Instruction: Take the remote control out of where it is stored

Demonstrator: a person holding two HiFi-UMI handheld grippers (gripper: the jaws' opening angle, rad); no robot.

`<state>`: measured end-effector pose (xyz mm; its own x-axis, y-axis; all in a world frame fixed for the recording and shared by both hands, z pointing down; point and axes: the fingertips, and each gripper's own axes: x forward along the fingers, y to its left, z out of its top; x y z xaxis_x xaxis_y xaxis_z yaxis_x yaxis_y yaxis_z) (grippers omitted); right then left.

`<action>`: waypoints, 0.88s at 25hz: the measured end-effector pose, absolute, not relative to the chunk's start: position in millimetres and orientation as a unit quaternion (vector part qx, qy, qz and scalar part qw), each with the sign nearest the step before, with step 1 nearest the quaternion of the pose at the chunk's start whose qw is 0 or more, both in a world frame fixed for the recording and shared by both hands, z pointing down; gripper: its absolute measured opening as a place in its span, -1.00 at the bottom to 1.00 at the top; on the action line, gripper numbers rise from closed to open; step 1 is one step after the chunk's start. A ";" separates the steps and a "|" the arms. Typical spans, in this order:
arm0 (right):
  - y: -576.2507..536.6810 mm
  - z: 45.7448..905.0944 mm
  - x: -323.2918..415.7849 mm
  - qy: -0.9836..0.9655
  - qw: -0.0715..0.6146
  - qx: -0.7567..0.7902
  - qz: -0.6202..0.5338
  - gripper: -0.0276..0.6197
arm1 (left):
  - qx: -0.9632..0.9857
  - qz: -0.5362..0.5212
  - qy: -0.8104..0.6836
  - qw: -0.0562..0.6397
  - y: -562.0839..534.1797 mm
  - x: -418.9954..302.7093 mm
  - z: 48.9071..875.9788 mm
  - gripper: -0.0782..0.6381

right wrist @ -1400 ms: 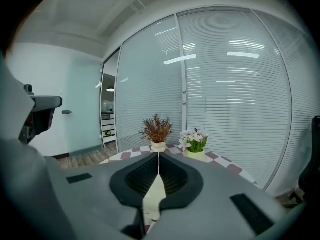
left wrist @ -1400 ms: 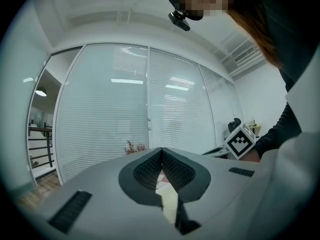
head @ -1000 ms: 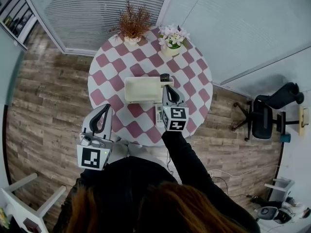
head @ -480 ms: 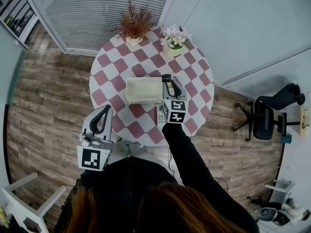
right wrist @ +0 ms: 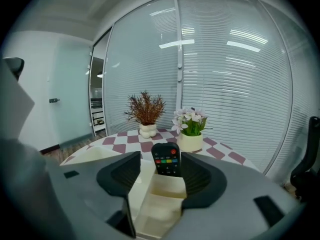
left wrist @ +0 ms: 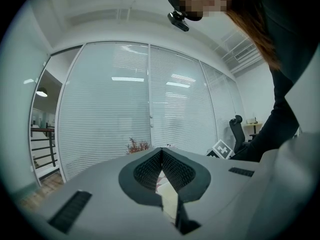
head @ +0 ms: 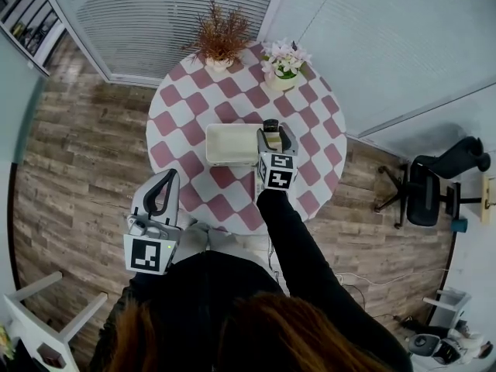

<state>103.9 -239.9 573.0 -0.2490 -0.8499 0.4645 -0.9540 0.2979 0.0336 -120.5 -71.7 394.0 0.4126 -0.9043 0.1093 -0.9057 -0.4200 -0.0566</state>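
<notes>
From above, the remote [head: 270, 125] is only a dark tip at the right end of a cream box [head: 231, 143] on the round worktop [head: 186, 107], which wears a pink-and-white check cloth. The right claw view alone shows it standing upright in a narrow pocket of that box, black and slab-shaped, with a red button and a row of coloured keys. The right claw [head: 277, 130] has just been opening. Its dark ribbed pads stand apart on either side of the pocket and remote, pressing on neither. The head view shows the left claw [head: 167, 178] held off the worktop's edge, and its own view shows its pads closed together on nothing. Beyond stand a dry brown plant [head: 219, 41] and pale flowers [head: 282, 62] in smooth pots.
</notes>
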 end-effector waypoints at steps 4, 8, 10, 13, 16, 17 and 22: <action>-245.5 583.0 107.5 -0.774 0.208 0.582 0.140 -0.15 | 0.837 0.066 -0.542 0.008 -72.7 -124.3 396.3 -0.76; -250.5 589.2 110.7 -0.768 0.213 0.586 0.146 -0.15 | 0.835 0.068 -0.546 0.009 -71.5 -127.8 395.9 -0.76; -253.2 591.8 111.1 -0.766 0.215 0.588 0.147 -0.15 | 0.832 0.069 -0.550 0.010 -70.5 -130.4 396.5 -0.76; -257.8 594.0 111.3 -0.764 0.217 0.590 0.145 -0.16 | 0.829 0.072 -0.554 0.010 -70.6 -133.4 397.5 -0.76; -260.0 593.8 112.5 -0.760 0.223 0.595 0.137 -0.16 | 0.827 0.073 -0.557 0.009 -69.7 -135.5 397.0 -0.76; -260.3 594.8 112.1 -0.760 0.225 0.595 0.137 -0.16 | 0.826 0.073 -0.558 0.010 -69.5 -136.3 396.9 -0.76; -261.7 602.1 112.4 -0.759 0.235 0.591 0.140 -0.16 | 0.825 0.073 -0.560 0.010 -69.9 -138.3 397.1 -0.76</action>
<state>112.4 -261.7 602.1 -0.1918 -0.8308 0.5224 -0.9625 0.2634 0.0654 -138.3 -69.9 397.1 0.3620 -0.9227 0.1323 -0.9256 -0.3726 -0.0660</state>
